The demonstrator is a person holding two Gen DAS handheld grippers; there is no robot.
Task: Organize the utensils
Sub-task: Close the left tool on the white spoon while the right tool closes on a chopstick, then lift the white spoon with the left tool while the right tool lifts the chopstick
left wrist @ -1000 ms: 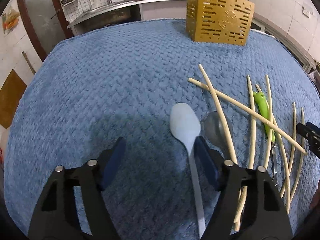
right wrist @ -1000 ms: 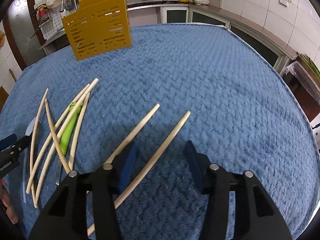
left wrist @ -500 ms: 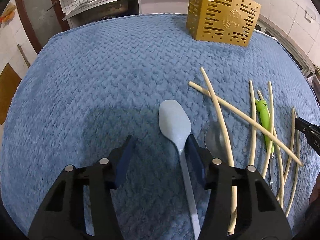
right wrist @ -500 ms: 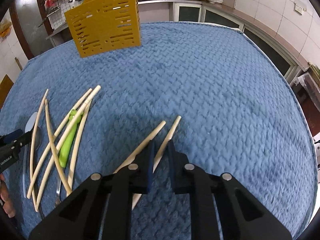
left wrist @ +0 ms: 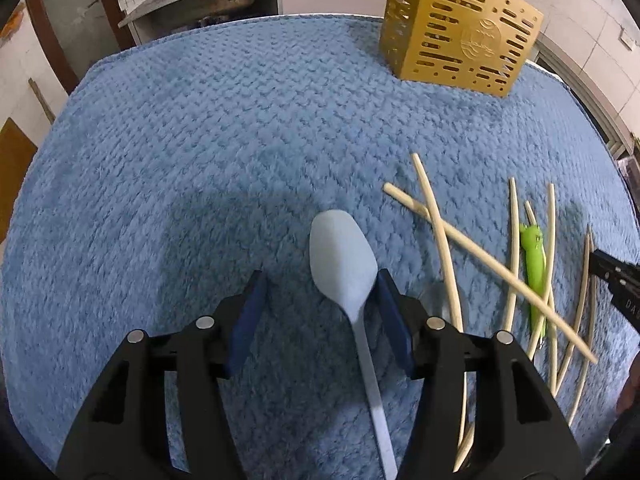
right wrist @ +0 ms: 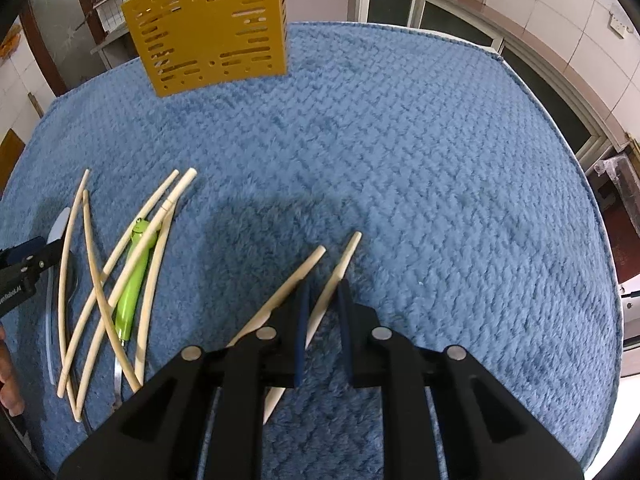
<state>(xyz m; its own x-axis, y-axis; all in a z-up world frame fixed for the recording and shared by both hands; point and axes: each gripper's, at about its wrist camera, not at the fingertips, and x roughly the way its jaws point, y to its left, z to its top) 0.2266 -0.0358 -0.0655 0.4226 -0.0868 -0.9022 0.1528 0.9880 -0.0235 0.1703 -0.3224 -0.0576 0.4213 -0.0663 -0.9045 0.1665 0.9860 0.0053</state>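
A quilted blue cloth [left wrist: 200,160] covers the table in a tiled kitchen. The left gripper [left wrist: 320,300] stands open around a pale spoon [left wrist: 342,256]; the right gripper [right wrist: 324,292] pinches one chopstick [right wrist: 344,256] near the yellow utensil holder [right wrist: 212,28].

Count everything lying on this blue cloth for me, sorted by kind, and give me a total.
Chopsticks: 7
Spoons: 2, one pale blue, one metal
Green-handled utensil: 1, its working end is hidden
Yellow slotted holder: 1
Total: 11
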